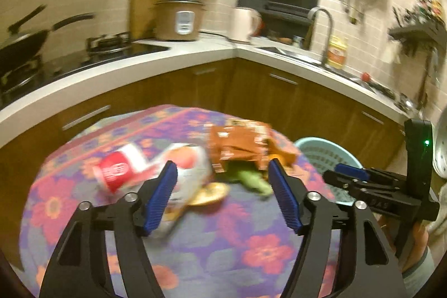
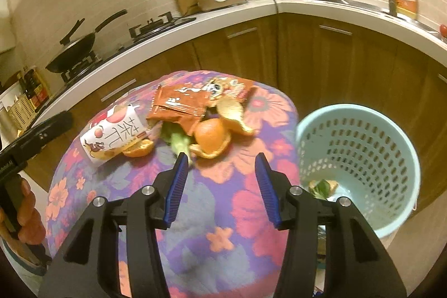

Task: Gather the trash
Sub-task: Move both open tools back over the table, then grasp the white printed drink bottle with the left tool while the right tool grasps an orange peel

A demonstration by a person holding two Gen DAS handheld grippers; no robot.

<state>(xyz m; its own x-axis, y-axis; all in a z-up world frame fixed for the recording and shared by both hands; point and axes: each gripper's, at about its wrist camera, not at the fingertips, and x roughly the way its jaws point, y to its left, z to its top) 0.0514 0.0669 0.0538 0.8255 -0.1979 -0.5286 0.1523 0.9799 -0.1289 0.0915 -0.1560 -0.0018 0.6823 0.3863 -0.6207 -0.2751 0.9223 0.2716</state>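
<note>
Both tools hover above the floral tablecloth (image 2: 212,203) with nothing held. The right gripper (image 2: 220,158) has its blue pads spread wide, and the left gripper (image 1: 220,166) is likewise spread and empty.

The trash sits in a loose heap toward 12 o'clock from the right gripper: an orange peel (image 2: 212,138) nearest, a green vegetable scrap (image 2: 178,144) at about 11 o'clock touching the left pad tip, a torn brown snack packet (image 2: 181,108) behind them, and a white peach-print drink carton (image 2: 111,136) out at 10 o'clock. A red can (image 1: 117,169) shows in the blurred left view, at 10 o'clock.

The pale blue perforated basket (image 2: 360,136) stands off the table edge at 2 o'clock, already holding a few scraps.

The peel looks like the sensible next pick. Lower straight over it, straddle its domed part rather than a thin curled edge, close gently, then lift clear of the packet before swinging to the basket.
</note>
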